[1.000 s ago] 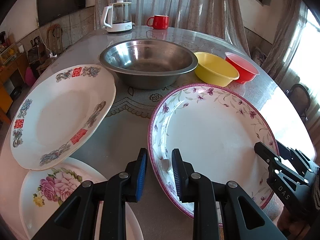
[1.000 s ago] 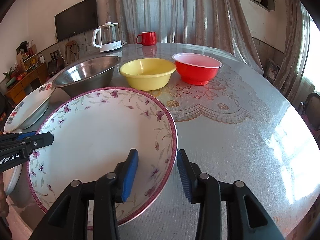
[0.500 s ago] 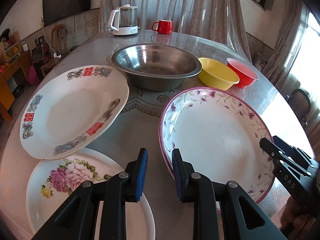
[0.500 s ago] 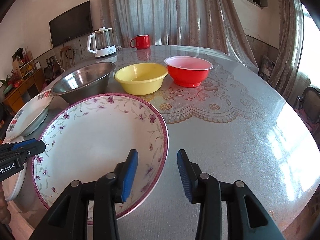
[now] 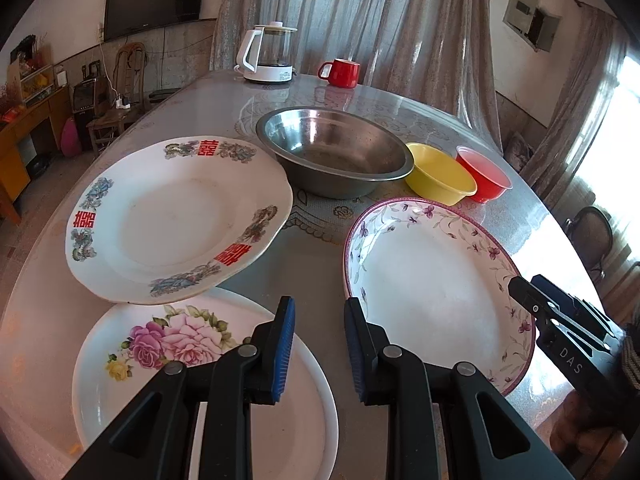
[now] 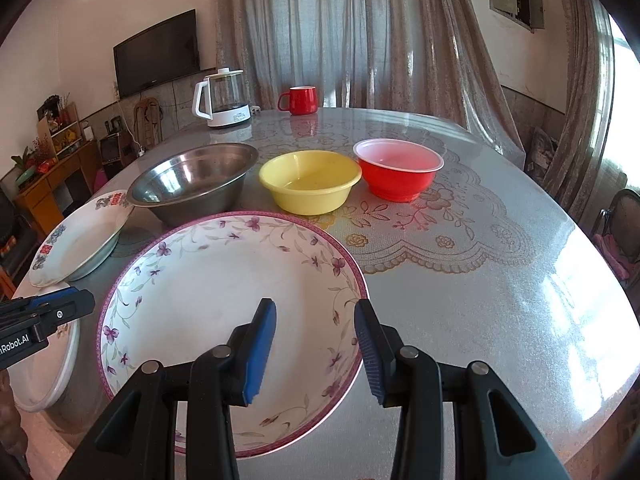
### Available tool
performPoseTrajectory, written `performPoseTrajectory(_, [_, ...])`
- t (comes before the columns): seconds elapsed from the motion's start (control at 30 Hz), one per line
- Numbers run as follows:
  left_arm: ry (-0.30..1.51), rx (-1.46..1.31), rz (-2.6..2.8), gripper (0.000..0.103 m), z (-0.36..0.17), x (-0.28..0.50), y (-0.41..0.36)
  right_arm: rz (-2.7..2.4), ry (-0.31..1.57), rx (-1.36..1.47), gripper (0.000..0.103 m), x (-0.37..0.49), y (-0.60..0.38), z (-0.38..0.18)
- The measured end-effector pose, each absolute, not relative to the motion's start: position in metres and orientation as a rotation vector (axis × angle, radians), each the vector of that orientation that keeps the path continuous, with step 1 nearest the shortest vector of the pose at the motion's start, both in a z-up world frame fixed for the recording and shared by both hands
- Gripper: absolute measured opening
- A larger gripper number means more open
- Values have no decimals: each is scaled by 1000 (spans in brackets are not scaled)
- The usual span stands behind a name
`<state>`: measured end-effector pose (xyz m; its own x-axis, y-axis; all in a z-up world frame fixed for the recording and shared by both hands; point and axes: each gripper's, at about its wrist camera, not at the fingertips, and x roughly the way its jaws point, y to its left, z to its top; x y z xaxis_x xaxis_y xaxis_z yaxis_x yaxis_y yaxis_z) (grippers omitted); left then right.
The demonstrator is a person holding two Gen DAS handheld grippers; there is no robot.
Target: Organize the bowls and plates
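Round table (image 6: 460, 280) carries plates at 9 o'clock, bowls at 12; left gripper (image 5: 318, 344) and right gripper (image 6: 316, 344) fingers apart, empty.

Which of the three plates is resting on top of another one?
The plate with red characters: its near edge overlaps the rose plate, so it sits tilted. The purple-rimmed floral plate lies alone on the table.
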<state>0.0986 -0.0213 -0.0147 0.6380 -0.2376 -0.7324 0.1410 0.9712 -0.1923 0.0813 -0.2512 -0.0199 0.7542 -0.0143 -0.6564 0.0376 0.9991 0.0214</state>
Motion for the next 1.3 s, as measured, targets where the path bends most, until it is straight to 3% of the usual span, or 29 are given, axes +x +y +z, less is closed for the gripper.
performPoseTrajectory(0.97, [790,-271,57,26,-8,93,117,416,806,105,42,135,-131,-3])
performPoseTrajectory(1.3, [800,-350,109,35,-17,108,160,438,858,180,45,169,-121,-8])
